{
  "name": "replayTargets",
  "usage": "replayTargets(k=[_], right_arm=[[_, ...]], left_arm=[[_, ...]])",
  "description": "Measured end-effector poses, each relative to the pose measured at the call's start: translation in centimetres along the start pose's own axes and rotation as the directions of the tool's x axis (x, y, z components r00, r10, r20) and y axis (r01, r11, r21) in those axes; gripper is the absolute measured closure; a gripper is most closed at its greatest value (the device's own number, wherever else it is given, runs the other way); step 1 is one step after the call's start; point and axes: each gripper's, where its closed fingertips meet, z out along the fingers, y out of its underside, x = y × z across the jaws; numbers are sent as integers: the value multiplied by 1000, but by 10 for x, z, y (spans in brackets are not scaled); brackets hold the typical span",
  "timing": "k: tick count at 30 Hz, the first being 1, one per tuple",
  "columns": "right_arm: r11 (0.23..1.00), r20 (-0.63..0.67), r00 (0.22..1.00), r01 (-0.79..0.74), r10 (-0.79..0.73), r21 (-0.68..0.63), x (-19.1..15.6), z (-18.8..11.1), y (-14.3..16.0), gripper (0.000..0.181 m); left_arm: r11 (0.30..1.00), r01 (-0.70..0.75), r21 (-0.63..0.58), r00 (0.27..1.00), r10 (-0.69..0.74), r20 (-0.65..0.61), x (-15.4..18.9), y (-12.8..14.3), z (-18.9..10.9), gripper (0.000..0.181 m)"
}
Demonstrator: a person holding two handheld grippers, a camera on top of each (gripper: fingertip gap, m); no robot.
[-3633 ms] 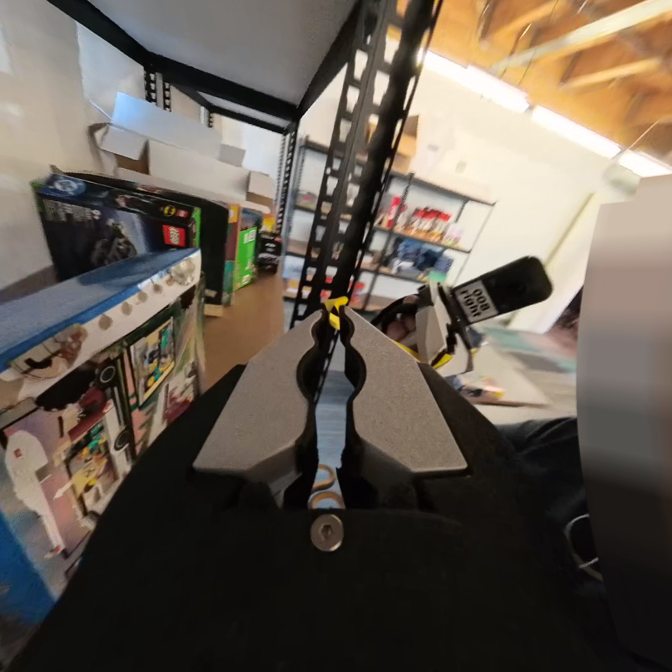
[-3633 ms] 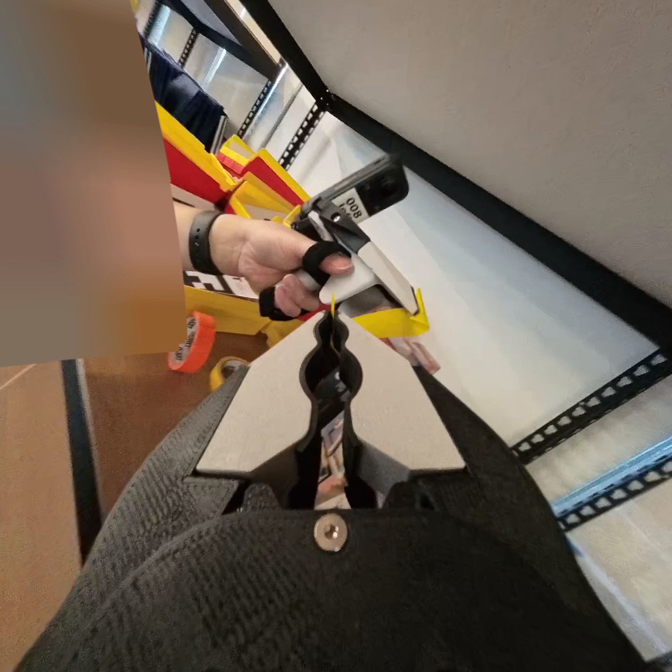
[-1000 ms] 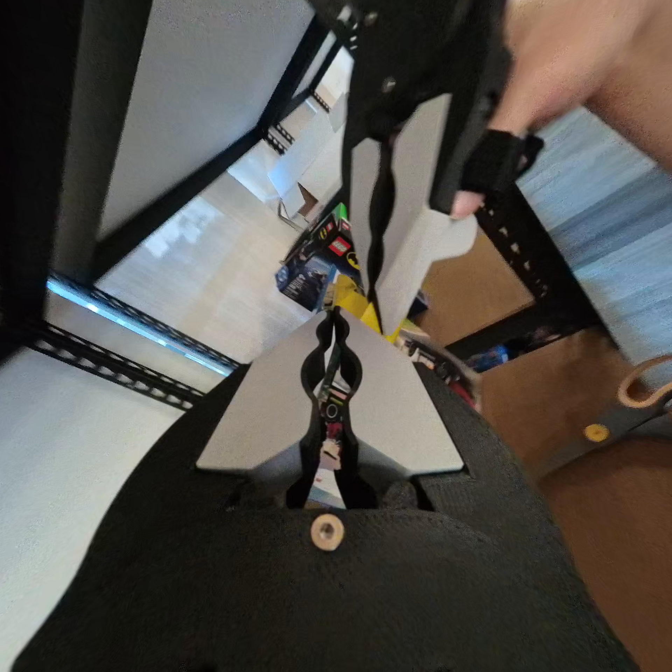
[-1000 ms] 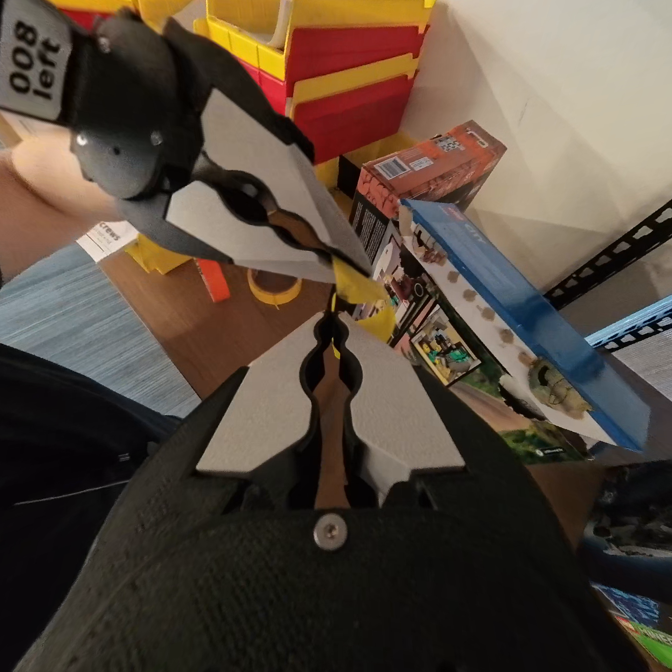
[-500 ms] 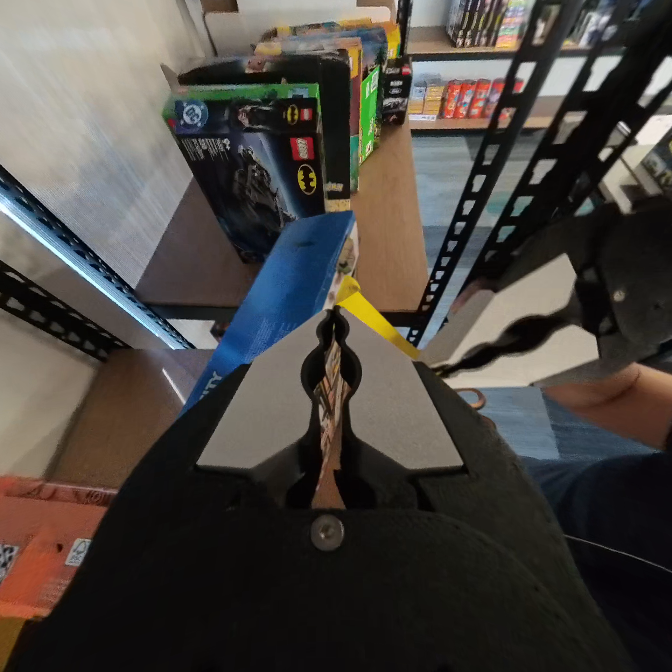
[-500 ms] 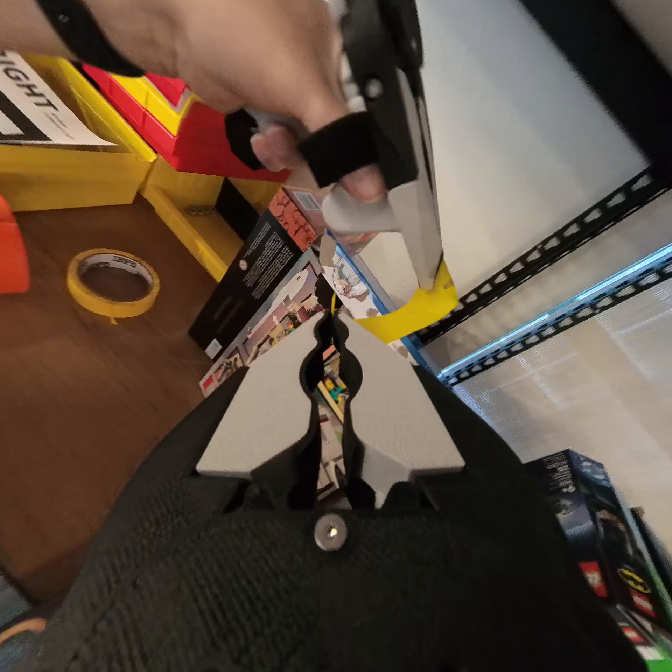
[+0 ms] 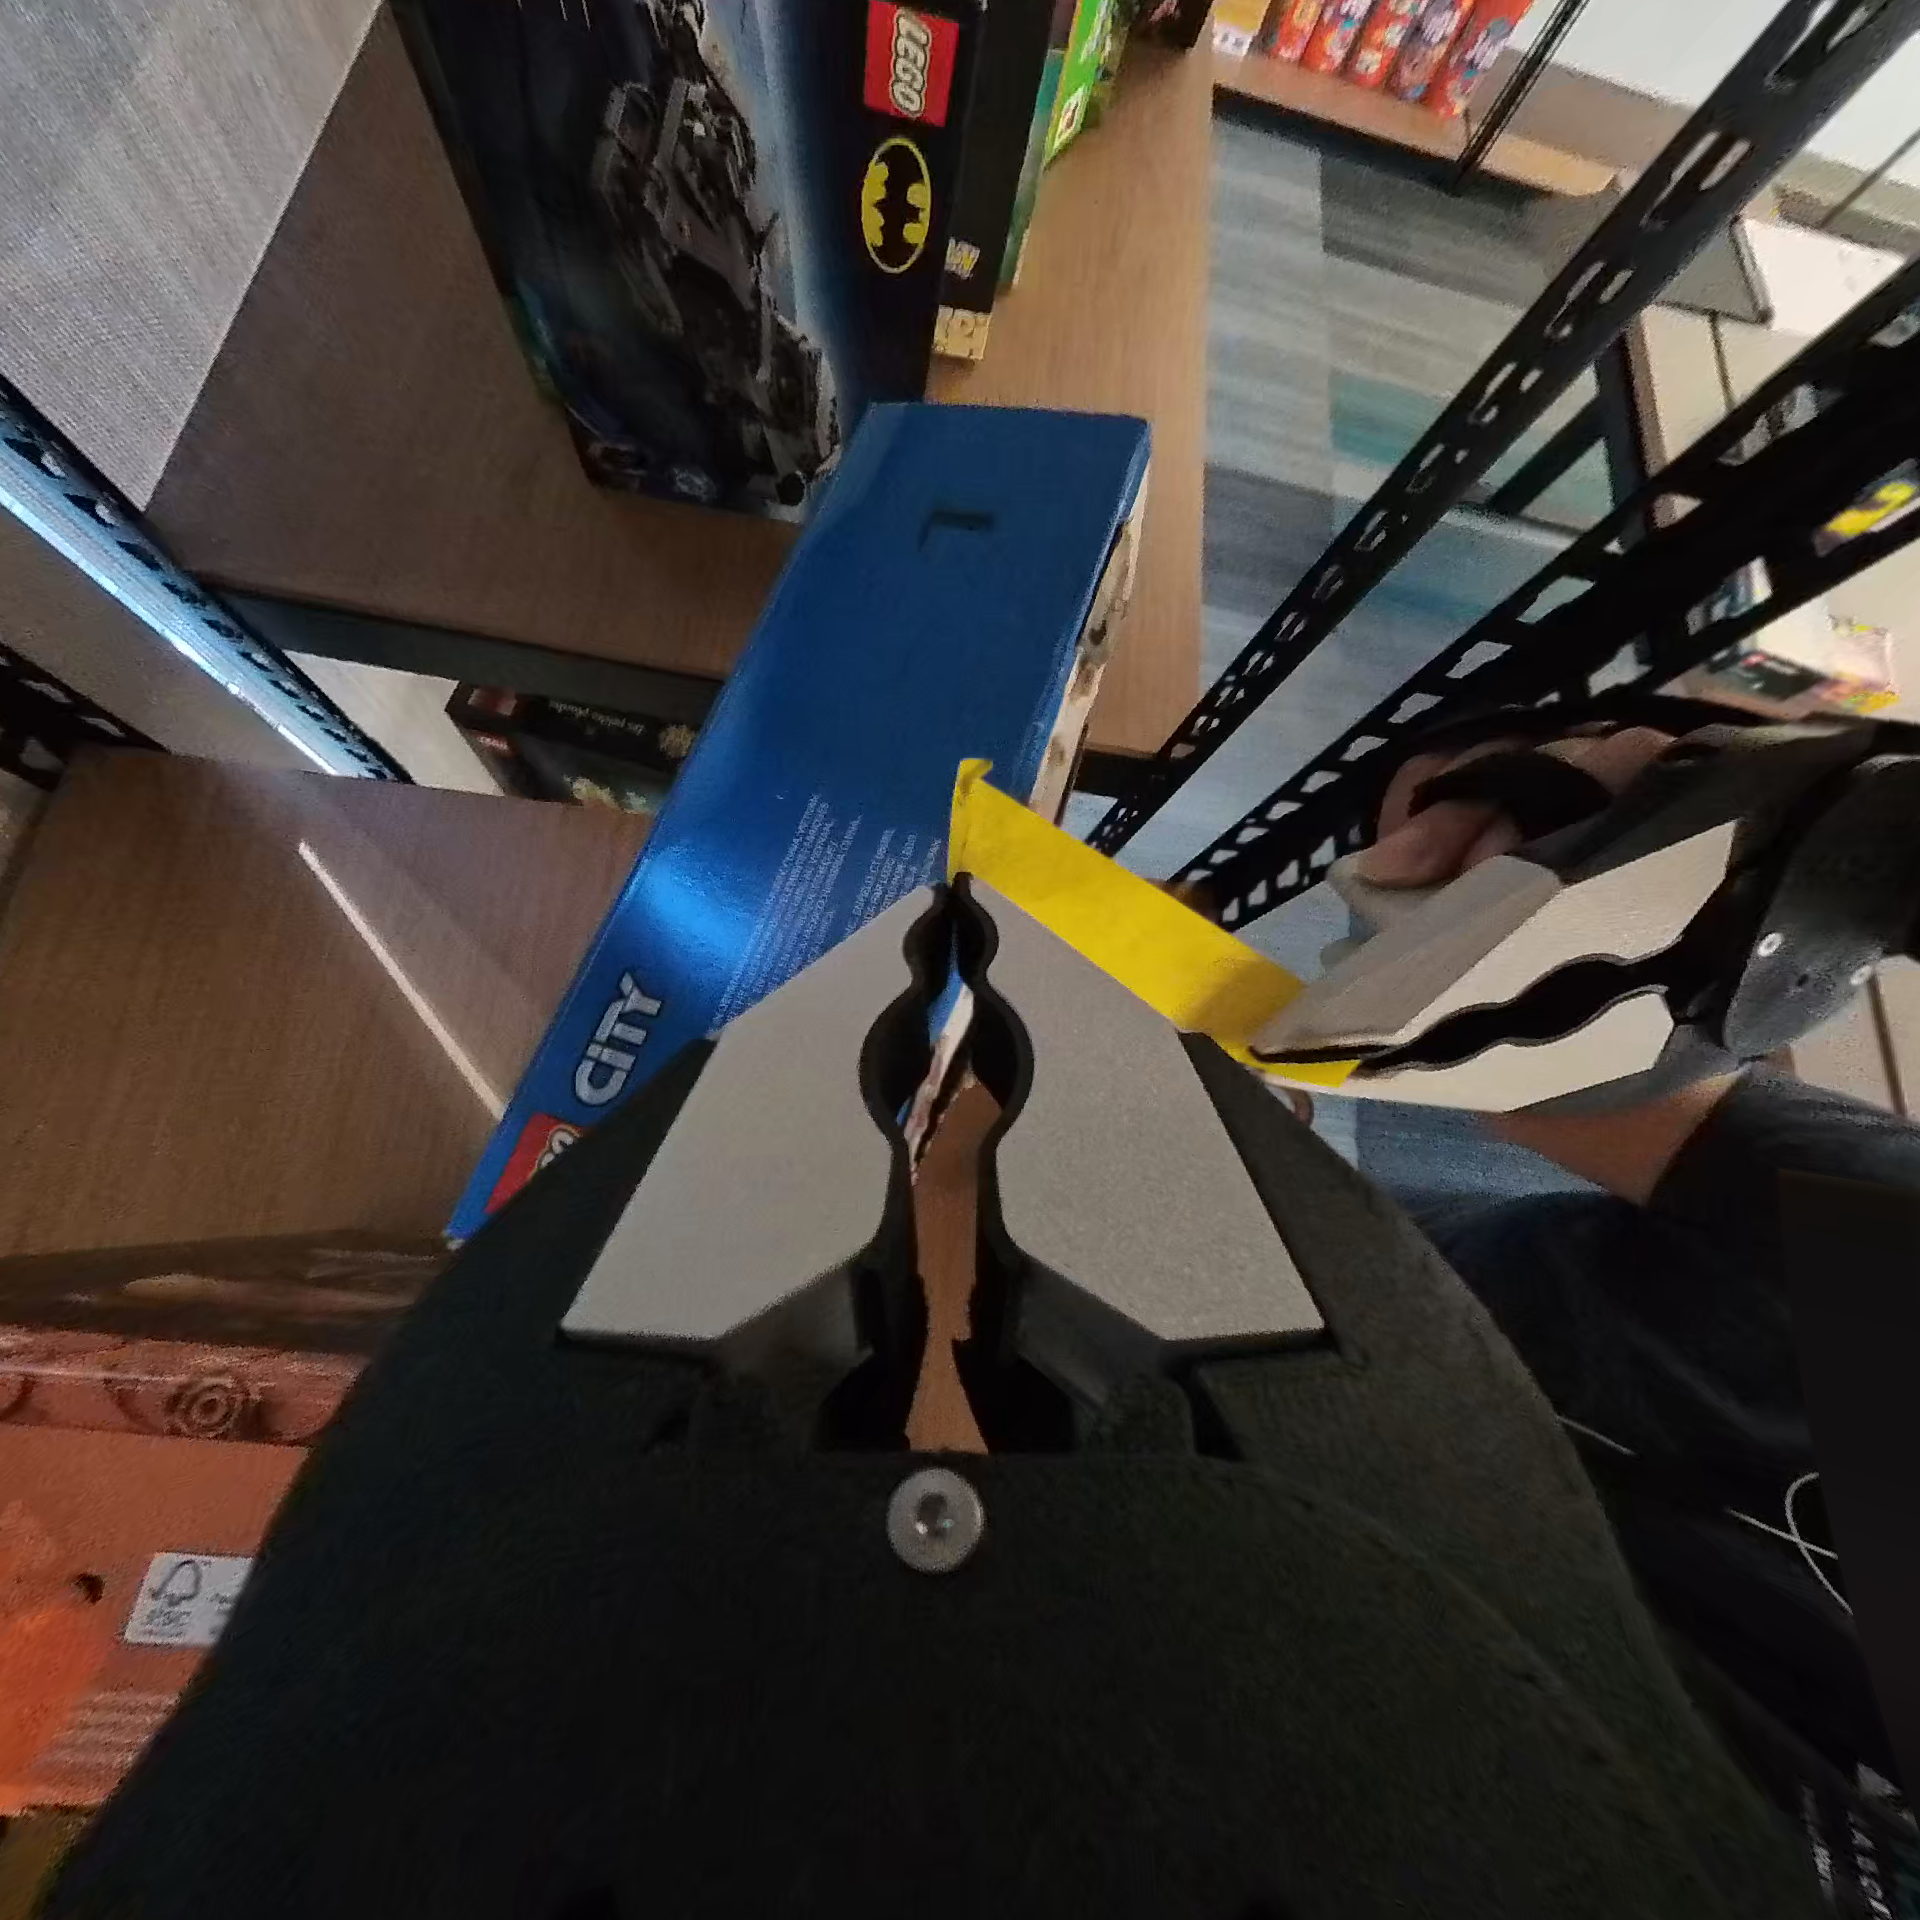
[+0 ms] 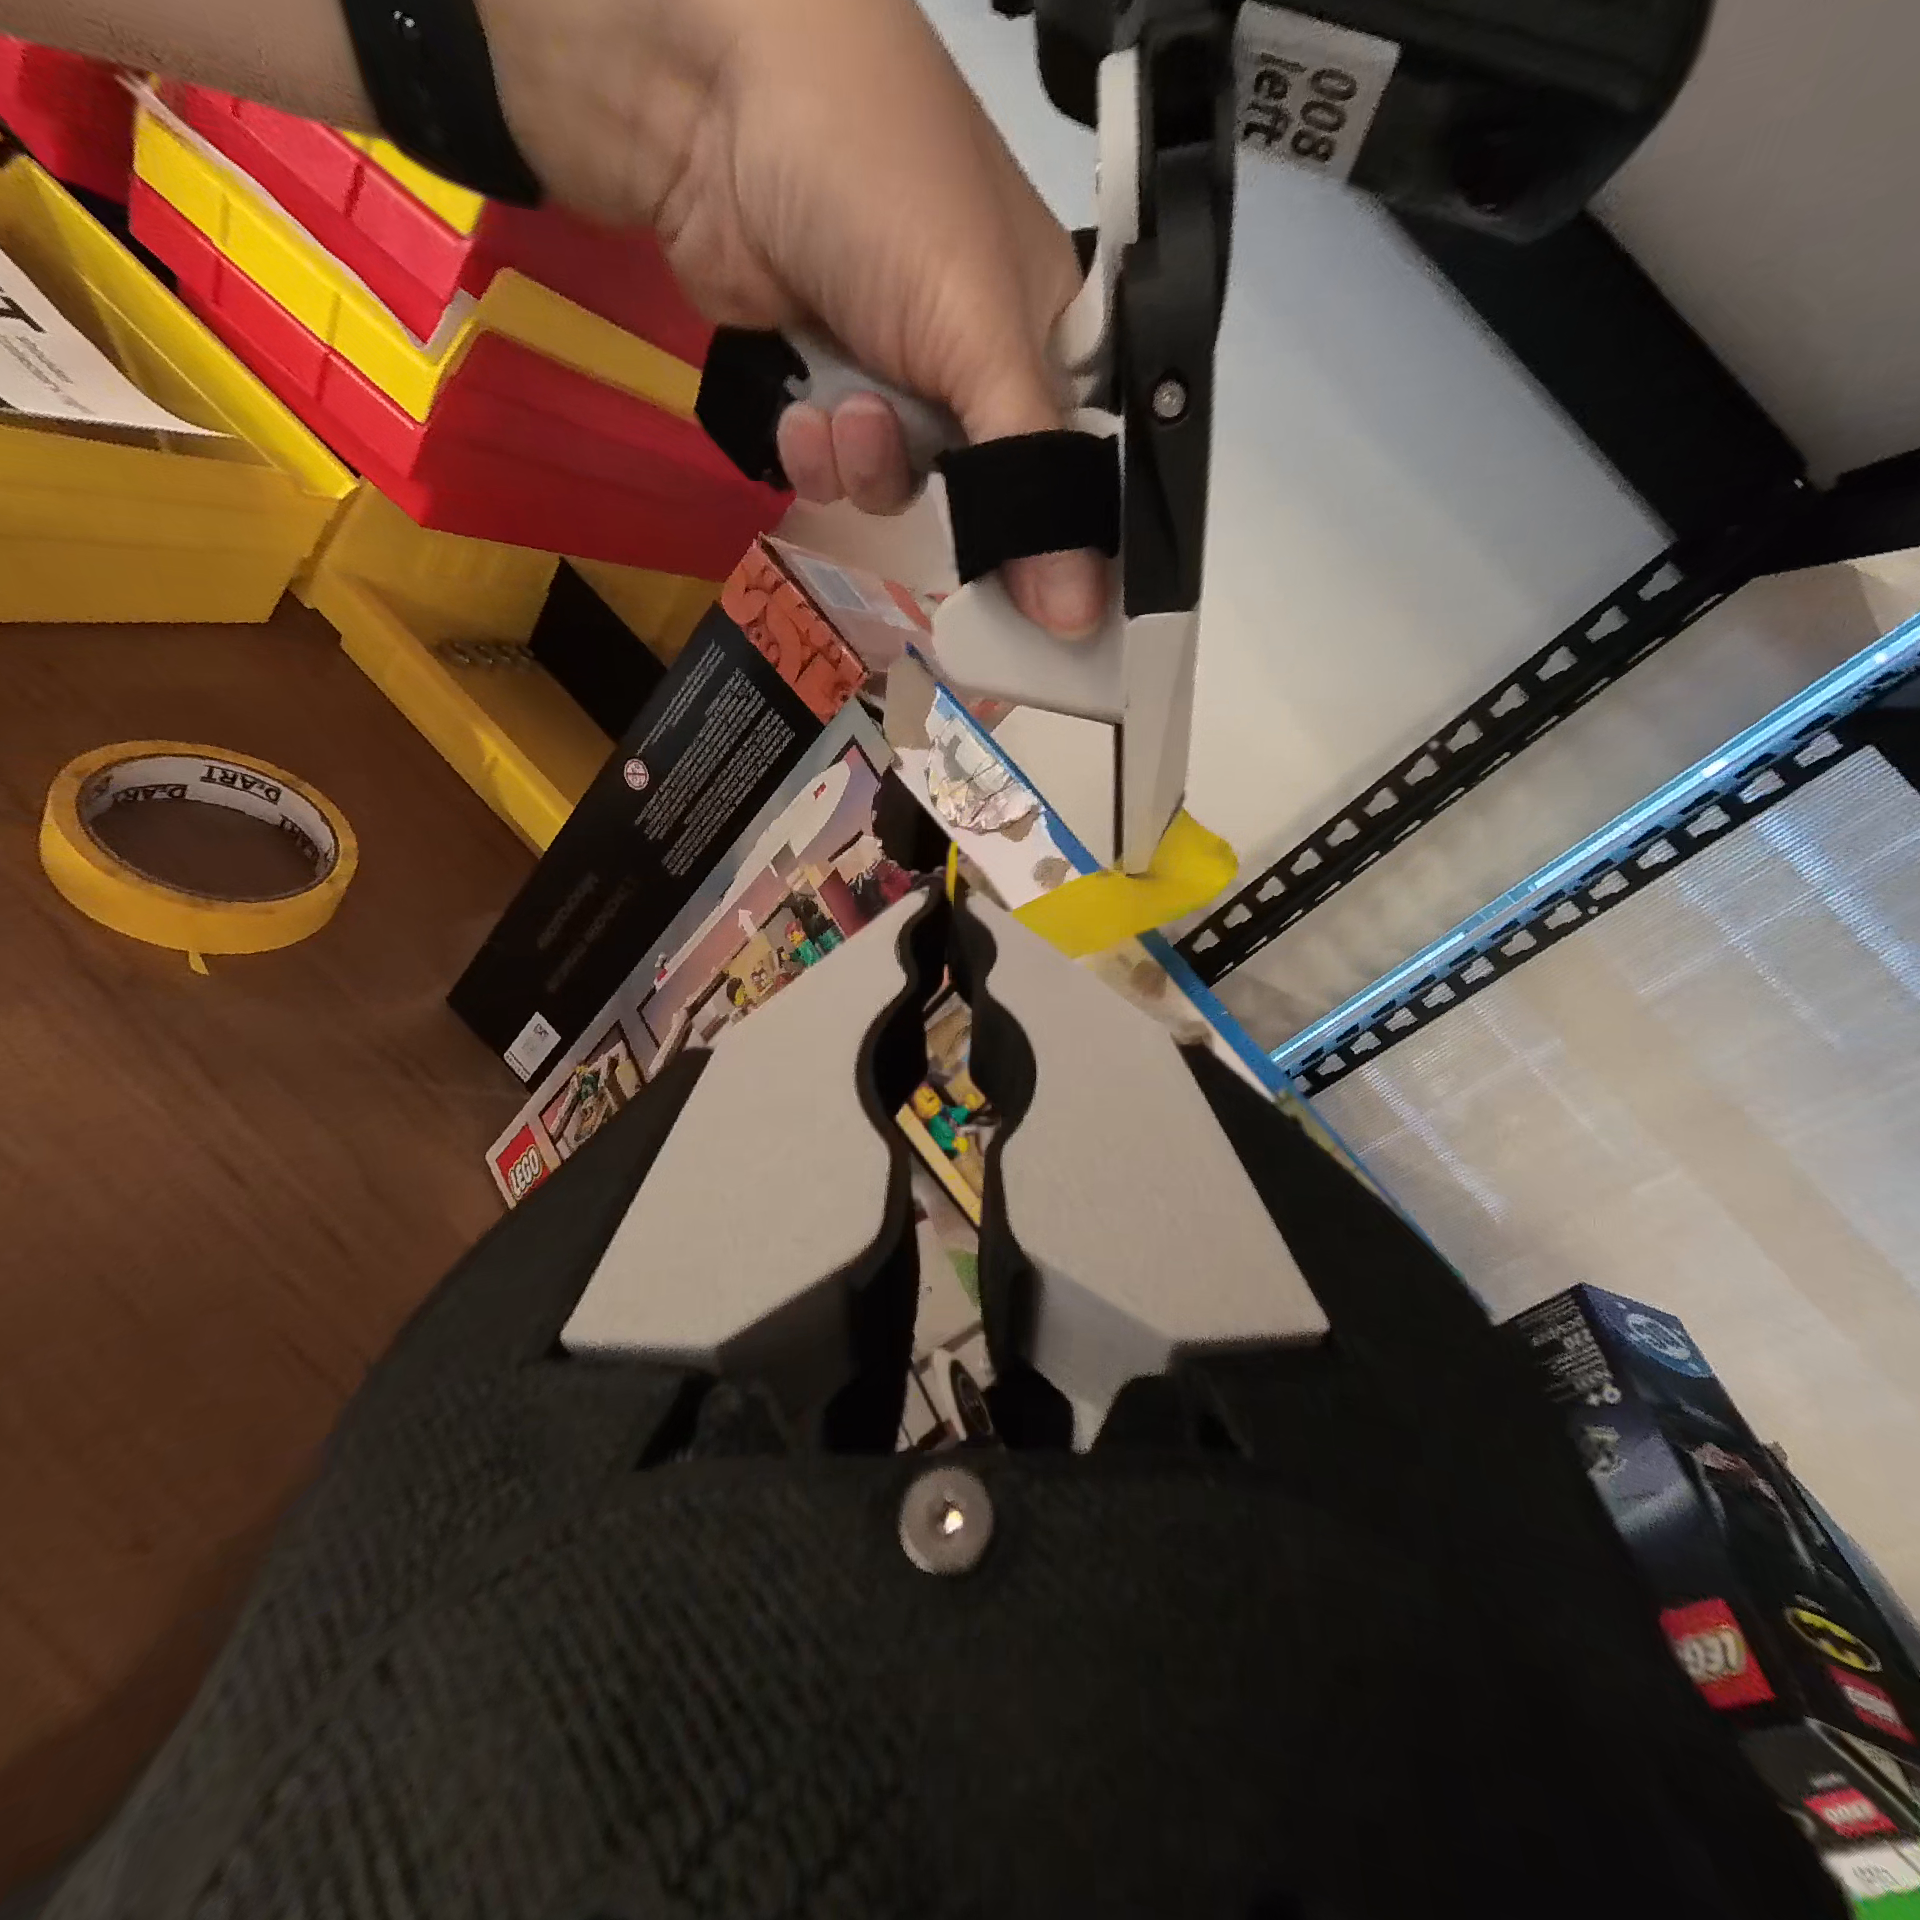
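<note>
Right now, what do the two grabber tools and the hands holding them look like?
Each gripper, left and right, has a rough black body, one silver screw and two flat pale grey fingers with wavy black inner edges. The left one carries a white label. The hand on it wears a black wristband, with black finger straps around a white handle.

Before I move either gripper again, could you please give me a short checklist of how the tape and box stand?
1. Left gripper shut on one end of the yellow tape strip: ok.
2. Right gripper shut on the other end: ok, seen in the left wrist view.
3. Strip taut between them: ok there; it looks bent in the right wrist view.
4. Strip stuck to the blue box: cannot tell; it lies at the box's edge.
5. Box steady on the wooden shelf: cannot tell; it stands tilted.
6. Tape roll out of the way: ok.
</note>
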Motion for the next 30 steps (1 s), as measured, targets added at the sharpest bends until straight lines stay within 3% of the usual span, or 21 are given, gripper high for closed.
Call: replayTargets(k=[30], right_arm=[[995,30,996,-89,88,44,-4,5,12,181]], left_arm=[[952,-50,-301,973,114,201,-9,4,7,181]])
